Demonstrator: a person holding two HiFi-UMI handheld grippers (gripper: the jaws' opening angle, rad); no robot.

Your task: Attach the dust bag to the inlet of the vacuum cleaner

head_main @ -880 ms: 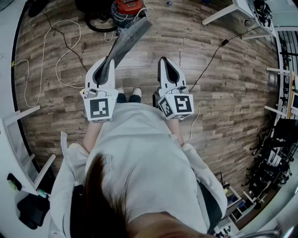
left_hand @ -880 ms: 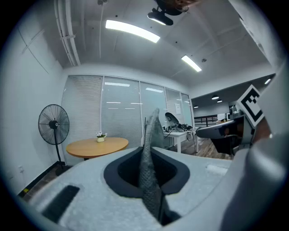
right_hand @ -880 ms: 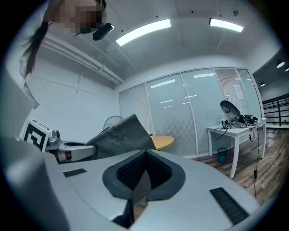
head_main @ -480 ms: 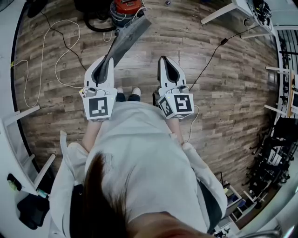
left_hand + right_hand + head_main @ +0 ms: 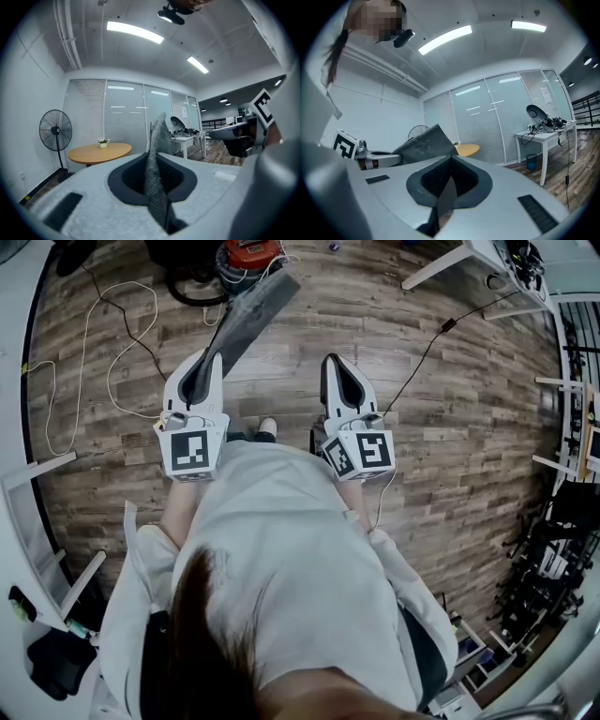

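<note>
The left gripper (image 5: 212, 360), fingers (image 5: 89, 187) clamped on one end of the grey bag (image 5: 249, 317), holds it above the floor (image 5: 450, 427). The bag's long axis points ahead toward the vacuum (image 5: 251, 253). The right gripper (image 5: 331, 362) has its fingers together, empty.

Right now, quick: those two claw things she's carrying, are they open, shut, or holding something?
The left gripper: closed on the grey dust bag.
The right gripper: closed, holding nothing.
</note>
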